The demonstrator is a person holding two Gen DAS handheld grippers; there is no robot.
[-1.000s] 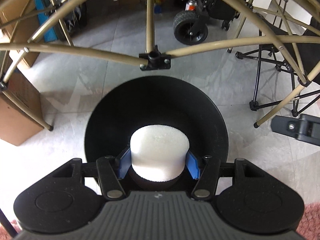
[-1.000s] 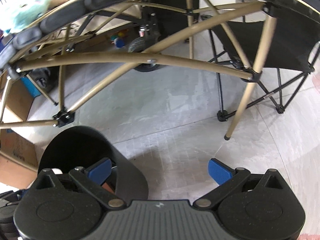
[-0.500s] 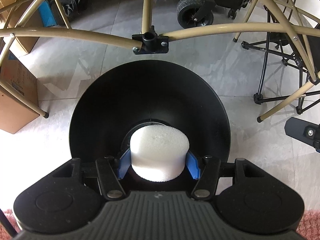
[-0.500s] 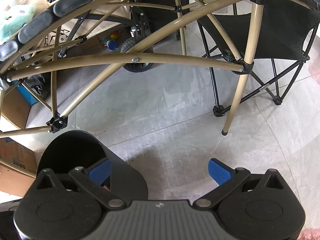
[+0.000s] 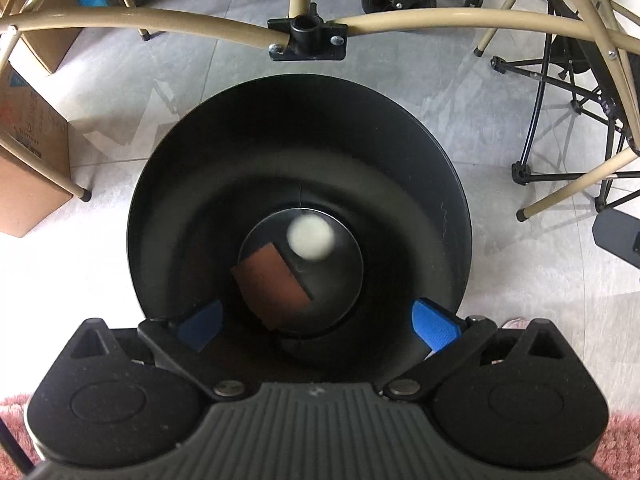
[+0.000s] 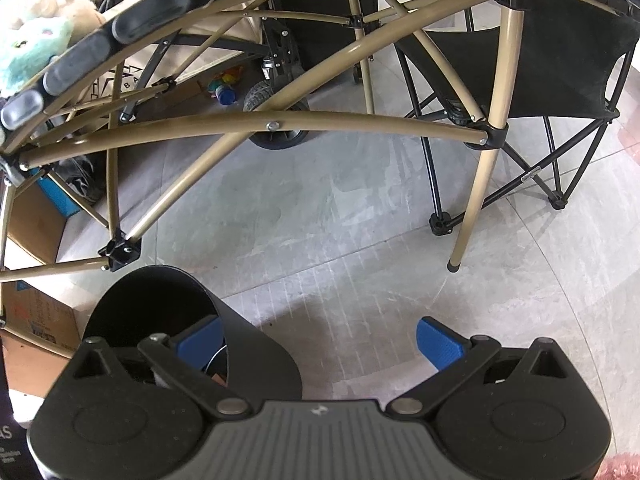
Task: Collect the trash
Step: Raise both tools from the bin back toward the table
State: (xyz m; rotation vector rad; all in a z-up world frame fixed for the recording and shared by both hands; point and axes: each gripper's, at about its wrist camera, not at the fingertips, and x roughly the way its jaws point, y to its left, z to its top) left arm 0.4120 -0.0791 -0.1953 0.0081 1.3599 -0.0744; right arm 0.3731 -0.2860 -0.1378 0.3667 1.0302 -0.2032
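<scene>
Left gripper [image 5: 318,326] points almost straight down, jaws just opened to full spread, nothing between the blue pads [image 5: 434,326]. Right gripper [image 6: 320,342] tilts steeply down, jaws wide apart, empty, no contact on either pad [image 6: 438,342].

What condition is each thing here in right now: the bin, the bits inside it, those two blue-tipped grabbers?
Black bin: upright, lidless.
White foam piece: loose near the bin's bottom, blurred.
Brown block: lying inside at the bottom.
Left gripper: jaws just opened wide, empty.
Right gripper: jaws wide open, empty.
</scene>
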